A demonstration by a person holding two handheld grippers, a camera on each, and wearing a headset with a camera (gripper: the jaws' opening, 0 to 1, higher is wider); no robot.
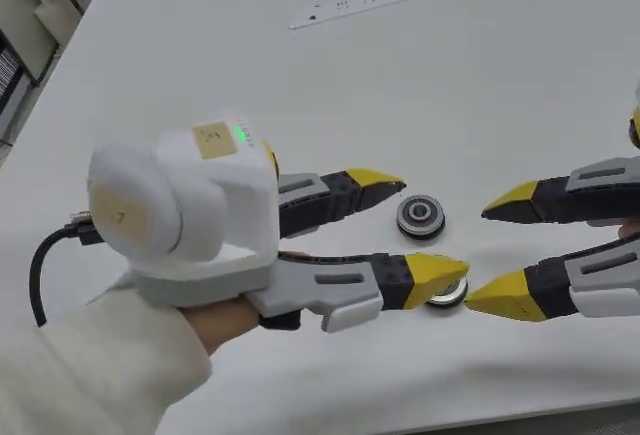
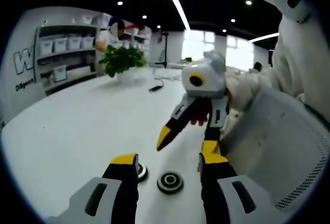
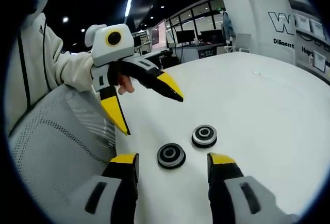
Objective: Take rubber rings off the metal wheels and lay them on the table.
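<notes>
Two hand-held grippers face each other, tip to tip, over a white workbench (image 1: 300,85), both with jaws spread wide and nothing between them in a grasp. The left gripper (image 1: 432,227), held in a person's hand (image 1: 215,320), brackets one metal wheel (image 1: 420,217), which lies flat on the table between the yellow-tipped jaws and touches neither. A second wheel (image 1: 450,296) sits partly beneath the tip of that gripper's nearer jaw; whether the jaw rests on it cannot be told. The right gripper (image 1: 477,255), reaching in from the opposite side, is just as open. Its tips are near the left gripper's, and its nearer tip is just beside the second wheel. Each wheel wears a dark rubber ring (image 3: 161,157) around a bright hub. A white power strip (image 1: 385,0) lies well apart, toward the table's far side.
</notes>
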